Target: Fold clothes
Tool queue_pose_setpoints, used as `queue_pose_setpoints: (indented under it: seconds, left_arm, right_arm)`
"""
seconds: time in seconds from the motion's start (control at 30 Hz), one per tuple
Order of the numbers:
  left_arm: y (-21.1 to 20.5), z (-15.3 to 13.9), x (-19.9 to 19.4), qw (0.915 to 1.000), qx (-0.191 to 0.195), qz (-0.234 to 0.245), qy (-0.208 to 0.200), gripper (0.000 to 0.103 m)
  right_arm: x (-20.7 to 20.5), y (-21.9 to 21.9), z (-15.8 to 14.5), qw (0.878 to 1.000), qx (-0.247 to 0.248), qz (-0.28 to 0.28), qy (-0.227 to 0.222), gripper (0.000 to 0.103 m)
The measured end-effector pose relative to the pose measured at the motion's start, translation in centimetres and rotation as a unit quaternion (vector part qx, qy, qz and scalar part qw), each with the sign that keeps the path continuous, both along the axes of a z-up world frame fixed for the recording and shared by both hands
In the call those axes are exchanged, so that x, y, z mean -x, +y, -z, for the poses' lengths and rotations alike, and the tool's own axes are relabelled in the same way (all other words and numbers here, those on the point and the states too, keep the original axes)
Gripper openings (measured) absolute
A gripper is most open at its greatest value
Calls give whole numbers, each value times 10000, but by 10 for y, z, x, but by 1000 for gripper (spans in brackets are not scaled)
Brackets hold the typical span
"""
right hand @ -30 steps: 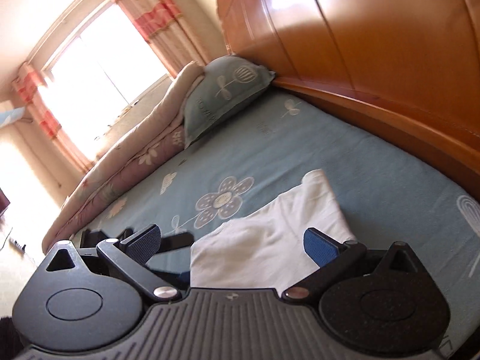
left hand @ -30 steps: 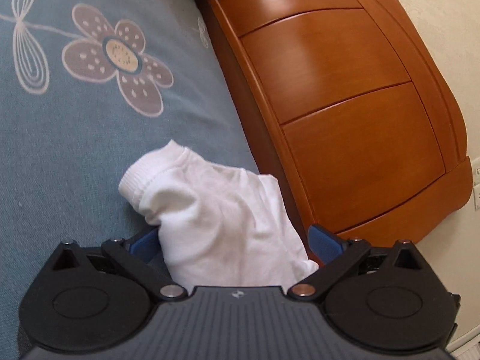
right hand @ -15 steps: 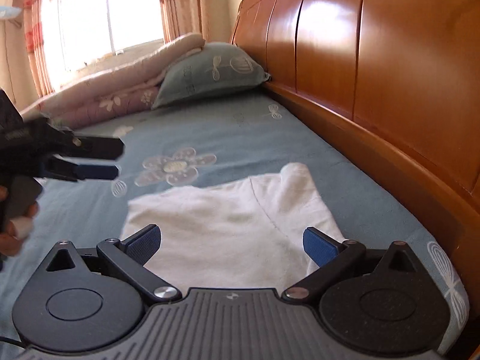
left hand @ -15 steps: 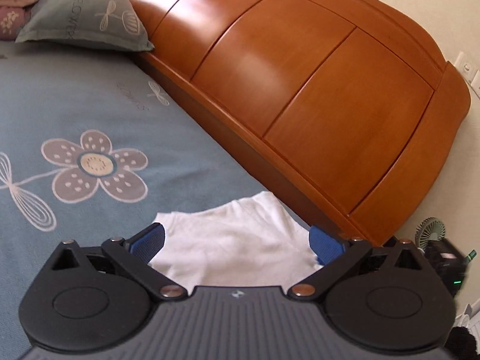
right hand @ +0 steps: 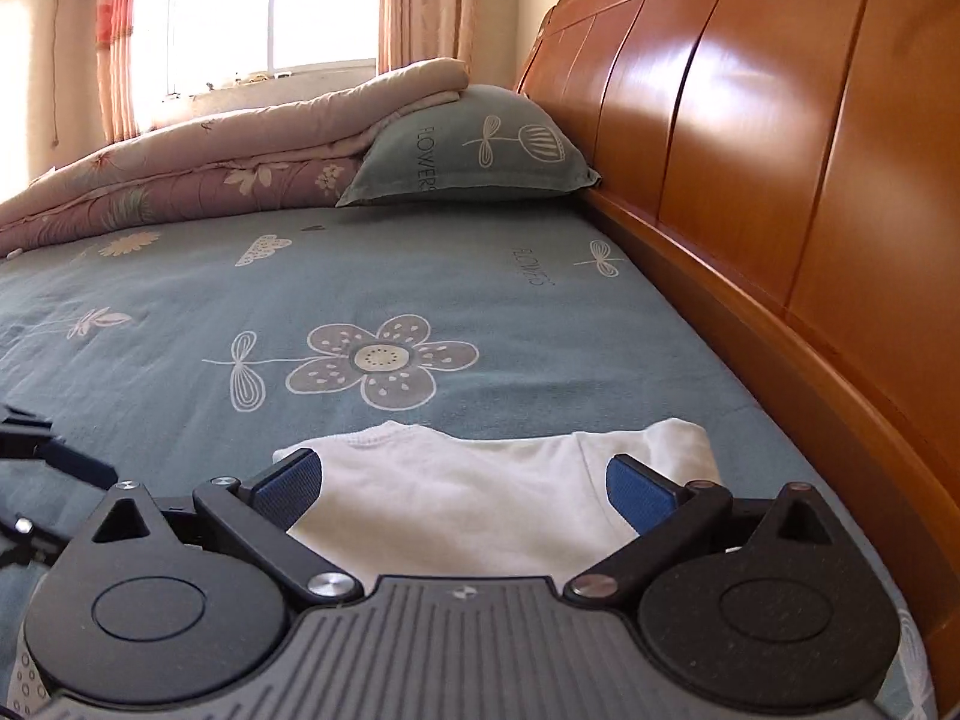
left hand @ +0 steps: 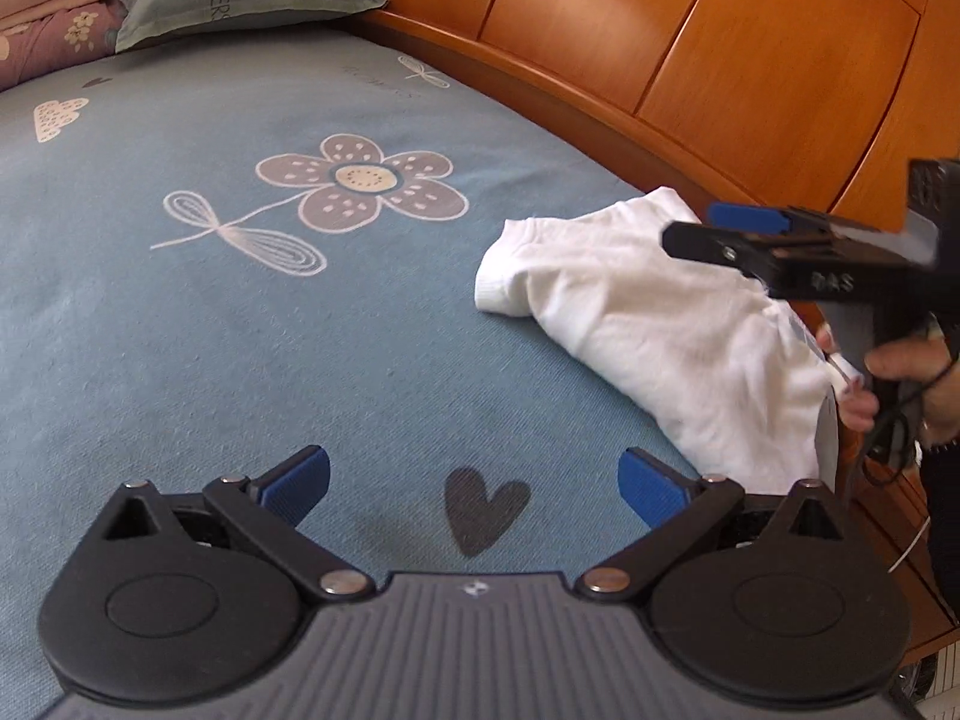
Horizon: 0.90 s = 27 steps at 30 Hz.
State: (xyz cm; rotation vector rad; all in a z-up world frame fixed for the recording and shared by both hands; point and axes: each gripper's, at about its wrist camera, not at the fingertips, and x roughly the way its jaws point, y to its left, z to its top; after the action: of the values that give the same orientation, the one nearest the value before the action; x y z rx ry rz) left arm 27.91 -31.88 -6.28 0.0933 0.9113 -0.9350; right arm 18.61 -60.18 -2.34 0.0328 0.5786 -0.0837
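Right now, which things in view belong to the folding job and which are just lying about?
Part of the job:
- white T-shirt, lying on the bed by the headboard
- left gripper, fingers open over bare sheet
- right gripper, fingers open, above the shirt

Just lying about:
- pillow
- folded quilt
- headboard
- curtains

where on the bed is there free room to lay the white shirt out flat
The widest bare patch of sheet runs from the white shirt past the printed flower to the pillow and folded quilt. More bare sheet lies ahead of the open left gripper. It is crowded by the headboard, where the shirt lies under the open right gripper.
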Motion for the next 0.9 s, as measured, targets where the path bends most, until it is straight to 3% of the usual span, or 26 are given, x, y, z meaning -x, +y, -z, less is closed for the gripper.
queue_pose_setpoints:
  seconds: [0.1, 0.17, 0.27, 0.33, 0.43, 0.53, 0.6, 0.63, 0.77, 0.83, 0.9]
  left_arm:
    - [14, -4, 2, 9999, -74, 60, -81, 102]
    - [23, -7, 2, 9996, -103, 42, -252, 102]
    - [33, -8, -3, 9992, -90, -136, -376, 102]
    - [42, -8, -6, 9991, -37, -275, -316, 102]
    - [60, -8, -7, 9989, 85, -382, -248, 102]
    - [75, -8, -9, 9983, 155, -506, -233, 102]
    - [85, -9, -12, 9976, 220, -618, -208, 102]
    - [91, -9, -13, 9973, 254, -667, -196, 102]
    - [109, -10, -17, 9959, 356, -802, -215, 102]
    - [116, -8, -19, 9953, 415, -867, -155, 102]
    - [121, -4, -22, 9944, 454, -956, -73, 102]
  right_arm:
    - [-26, 17, 5, 9991, 159, -64, 383, 103]
    - [-29, 37, 3, 9972, 378, -429, 473, 103]
    - [-47, 79, 6, 9858, 1037, -871, 994, 103]
    - [-68, 106, 20, 9662, 1948, -792, 1494, 103]
    - [-97, 131, 45, 9147, 3370, -251, 2217, 103]
    - [-114, 142, 47, 8994, 3717, 27, 2301, 103]
    - [-123, 140, 41, 9032, 3800, 421, 1950, 103]
    - [-127, 134, 32, 9142, 3616, 670, 1701, 103]
    - [-111, 102, -13, 9756, 1784, 906, 908, 103]
    - [-100, 86, -24, 9893, 935, 755, 833, 103]
    - [-92, 72, -27, 9937, 115, 705, 861, 103]
